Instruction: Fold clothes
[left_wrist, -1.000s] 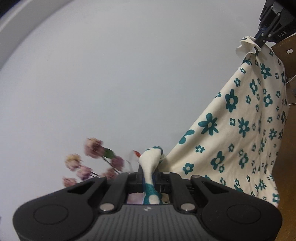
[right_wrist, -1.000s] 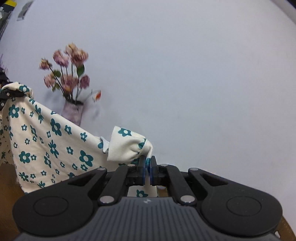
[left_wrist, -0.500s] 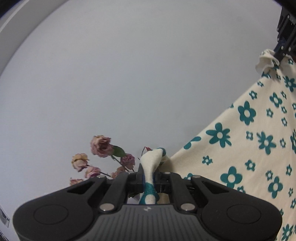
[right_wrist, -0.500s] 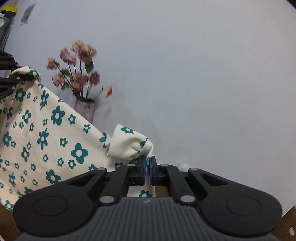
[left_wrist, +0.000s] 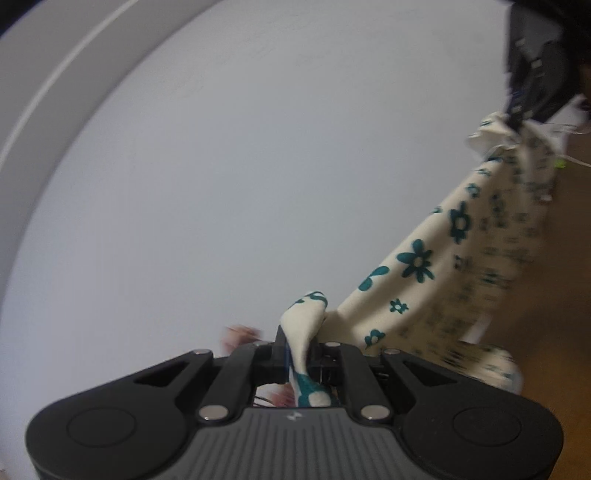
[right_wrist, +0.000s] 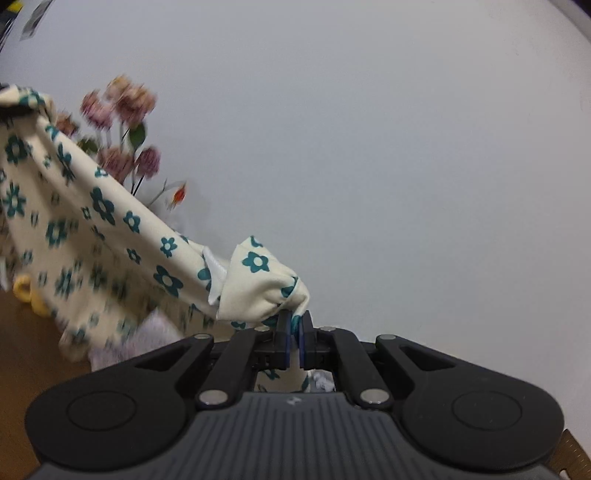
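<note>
In the left wrist view the far half of the floral garment (left_wrist: 417, 266) smears into motion blur, so its small print cannot be read, and the right gripper (left_wrist: 517, 118) holding its top corner is a dark blur cut off by the upper right edge. The dried flowers (left_wrist: 240, 334) there are almost wholly hidden behind the left gripper (left_wrist: 297, 350). In the right wrist view the flowers (right_wrist: 125, 110) and lower cloth are blurred, the pale vase (right_wrist: 147, 332) is mostly covered by cloth, and yellow objects (right_wrist: 29, 295) at the left are too unclear to name.
</note>
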